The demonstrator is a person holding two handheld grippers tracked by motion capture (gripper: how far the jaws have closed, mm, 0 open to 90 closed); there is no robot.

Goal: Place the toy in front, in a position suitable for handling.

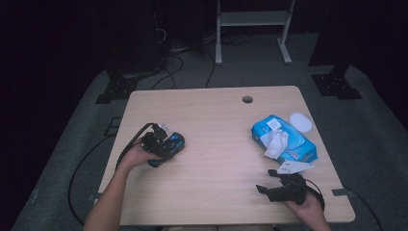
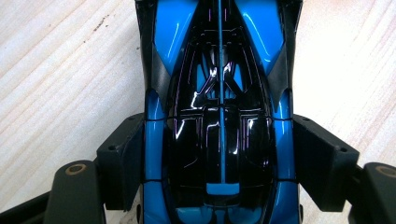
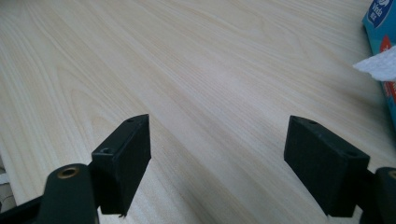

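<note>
The place was a lab or recording studio rather than a home. A pale wooden worktop (image 1: 216, 144) with a round cable hole (image 1: 247, 99) stood alone on grey carpet (image 1: 375, 144), ringed by darkness. Beyond the worktop's far edge, black stand bases (image 1: 336, 84) were bolted flat to the carpet, loose cables (image 1: 168, 67) snaked across it, and a white metal frame (image 1: 252, 21) rose at the back (its top was out of sight). Tape marks (image 1: 342, 192) sat beside the worktop's near corners.
</note>
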